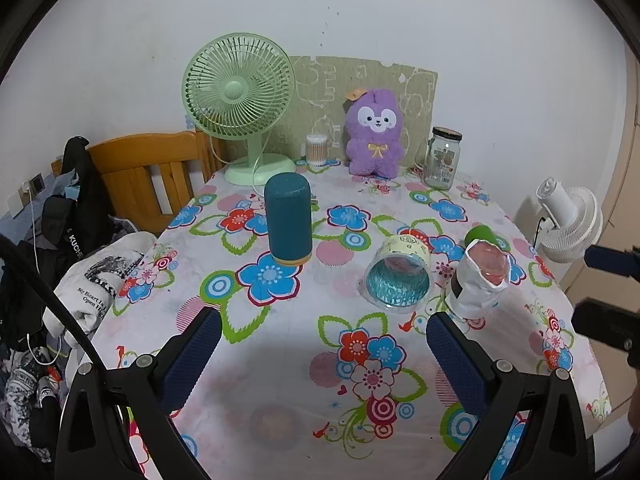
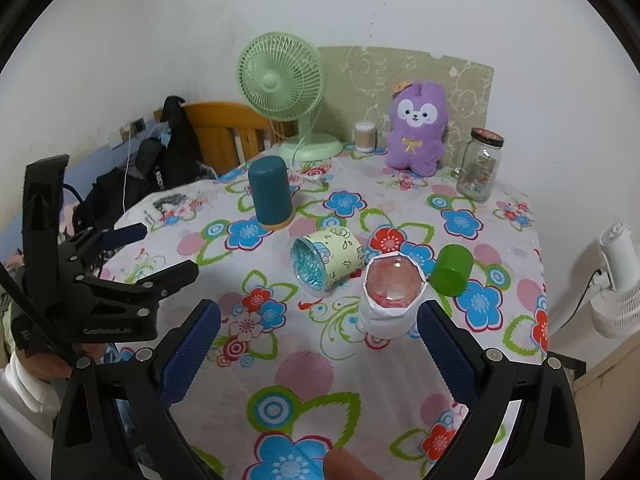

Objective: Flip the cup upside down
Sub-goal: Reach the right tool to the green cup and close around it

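Paper-wrapped and upright, the cup stands mouth-up on the floral bench, its pinkish inside showing from above — so the flip is, as far as I can judge, not yet begun. It sits just ahead of the right claw, nearer the right-hand finger than the left, and nothing touches it. That claw is spread wide and grasps nothing. The left claw is likewise released and empty, held over bare cloth with the cup off to its right. What remains is everything: closing on the cup, lifting, turning it over and setting it down on its rim.

Around it the bench is busy. A patterned tub lies on its side just behind and left of the cup, open end toward the cameras, and a green cup lies tipped just to the right (both close enough to be knocked during the turn). A dark teal cylinder stands further back. Along the wall are a green fan, a purple plush toy, a glass jar and a tub of cotton swabs — all well clear.
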The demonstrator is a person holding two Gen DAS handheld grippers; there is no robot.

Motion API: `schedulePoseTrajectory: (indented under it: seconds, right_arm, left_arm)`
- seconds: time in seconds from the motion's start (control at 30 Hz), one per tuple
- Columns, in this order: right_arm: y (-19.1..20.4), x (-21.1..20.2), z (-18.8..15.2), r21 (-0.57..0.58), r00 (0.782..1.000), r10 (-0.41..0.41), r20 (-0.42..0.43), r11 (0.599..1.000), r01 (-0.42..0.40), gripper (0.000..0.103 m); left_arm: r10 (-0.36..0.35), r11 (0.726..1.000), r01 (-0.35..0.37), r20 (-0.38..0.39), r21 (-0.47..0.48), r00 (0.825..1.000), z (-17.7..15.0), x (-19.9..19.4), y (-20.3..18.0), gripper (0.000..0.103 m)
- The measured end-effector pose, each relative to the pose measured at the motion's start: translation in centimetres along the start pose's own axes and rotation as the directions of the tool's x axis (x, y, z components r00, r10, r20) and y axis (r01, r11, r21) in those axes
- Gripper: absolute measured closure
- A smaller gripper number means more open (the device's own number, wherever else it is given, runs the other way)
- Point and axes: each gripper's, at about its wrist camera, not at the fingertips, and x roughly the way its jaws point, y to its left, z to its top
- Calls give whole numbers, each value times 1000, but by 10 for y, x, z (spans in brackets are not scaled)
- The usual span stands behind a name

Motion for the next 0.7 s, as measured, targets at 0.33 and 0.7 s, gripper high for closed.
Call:
schedulePoseTrajectory:
  seconds: [0.33, 0.7]
  right_arm:
    - [-24, 29, 10, 34, 997, 24, -74, 999, -22, 3]
    - [-67, 52, 19, 143, 995, 0, -96, 990, 14, 3]
  left_arm:
    - [14, 1000, -14, -21, 1, 1000, 2, 15, 10, 0]
    - [23, 1000, -22, -50, 11, 998, 4, 34, 10, 0]
